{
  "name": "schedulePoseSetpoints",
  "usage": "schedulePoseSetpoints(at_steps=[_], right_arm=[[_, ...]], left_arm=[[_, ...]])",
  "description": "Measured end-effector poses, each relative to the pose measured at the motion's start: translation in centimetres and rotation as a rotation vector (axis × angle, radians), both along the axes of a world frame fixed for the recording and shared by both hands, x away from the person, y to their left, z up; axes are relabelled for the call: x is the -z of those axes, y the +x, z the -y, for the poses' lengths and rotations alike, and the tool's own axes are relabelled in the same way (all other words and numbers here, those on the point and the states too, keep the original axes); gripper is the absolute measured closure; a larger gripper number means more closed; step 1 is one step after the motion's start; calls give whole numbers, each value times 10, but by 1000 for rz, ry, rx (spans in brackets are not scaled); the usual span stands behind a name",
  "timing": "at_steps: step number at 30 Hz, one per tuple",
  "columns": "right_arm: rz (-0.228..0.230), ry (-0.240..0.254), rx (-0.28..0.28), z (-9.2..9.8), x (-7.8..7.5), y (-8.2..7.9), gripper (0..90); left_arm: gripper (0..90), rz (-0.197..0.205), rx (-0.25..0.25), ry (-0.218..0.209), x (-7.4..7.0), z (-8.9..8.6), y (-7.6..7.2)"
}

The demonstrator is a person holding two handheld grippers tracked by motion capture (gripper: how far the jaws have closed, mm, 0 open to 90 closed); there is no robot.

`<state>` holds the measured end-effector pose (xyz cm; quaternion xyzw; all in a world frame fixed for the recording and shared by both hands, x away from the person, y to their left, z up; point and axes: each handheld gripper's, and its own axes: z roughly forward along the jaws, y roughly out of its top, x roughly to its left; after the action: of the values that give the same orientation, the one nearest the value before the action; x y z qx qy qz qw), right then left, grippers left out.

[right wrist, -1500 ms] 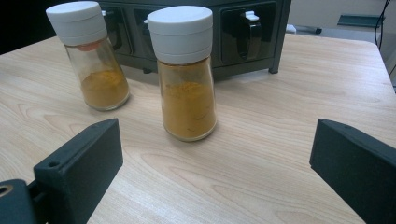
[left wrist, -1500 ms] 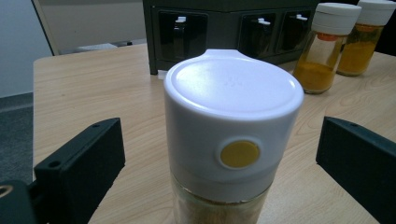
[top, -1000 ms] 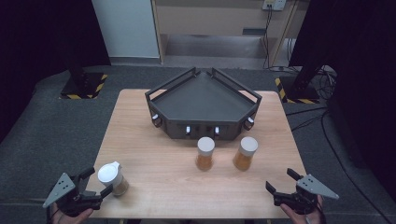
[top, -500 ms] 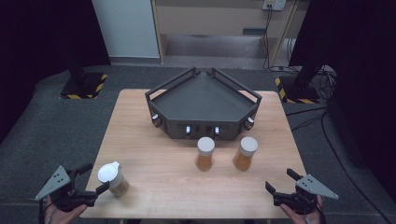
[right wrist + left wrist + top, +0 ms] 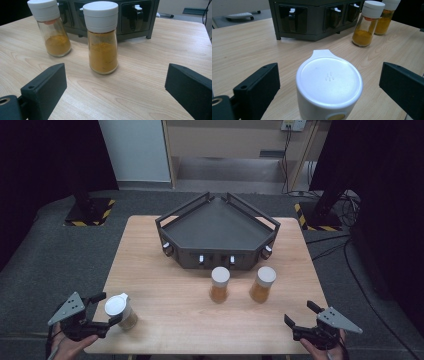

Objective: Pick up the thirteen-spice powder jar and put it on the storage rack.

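A white-lidded spice jar point(image 5: 116, 305) with yellow-brown powder stands near the table's front left corner. My left gripper point(image 5: 108, 308) is around it. In the left gripper view the jar's lid point(image 5: 329, 77) sits between the two jaws of the left gripper point(image 5: 330, 75) with a gap on each side. The jaws have just been closing a little and the pads are clear of the jar. My right gripper point(image 5: 299, 313) stands open at the front right. Before it, in the right gripper view point(image 5: 115, 77), stand two more jars of orange powder point(image 5: 102, 37) point(image 5: 51, 27).
A dark grey three-cornered rack point(image 5: 215, 256) with small compartments along its front sits at the table's far middle. The two orange jars point(image 5: 220, 284) point(image 5: 263, 284) stand just in front of it. Dark carpet surrounds the wooden table point(image 5: 175, 300).
My left gripper has drawn up and slightly left while staying around the white-lidded jar. The jar, the right gripper and the two orange jars have not moved.
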<state>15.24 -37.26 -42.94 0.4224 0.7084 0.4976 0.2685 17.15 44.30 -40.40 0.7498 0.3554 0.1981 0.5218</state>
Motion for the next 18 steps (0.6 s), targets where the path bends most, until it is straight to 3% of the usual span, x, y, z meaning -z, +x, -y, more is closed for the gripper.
schedulePoseSetpoints(at_steps=[5, 18], right_arm=[[0, 2, -3, 0, 0, 0, 41], [-1, 2, -6, 0, -1, 0, 46]], left_arm=[[54, -3, -7, 32, 0, 7, 3], [139, -3, -15, 63, 7, 15, 6]])
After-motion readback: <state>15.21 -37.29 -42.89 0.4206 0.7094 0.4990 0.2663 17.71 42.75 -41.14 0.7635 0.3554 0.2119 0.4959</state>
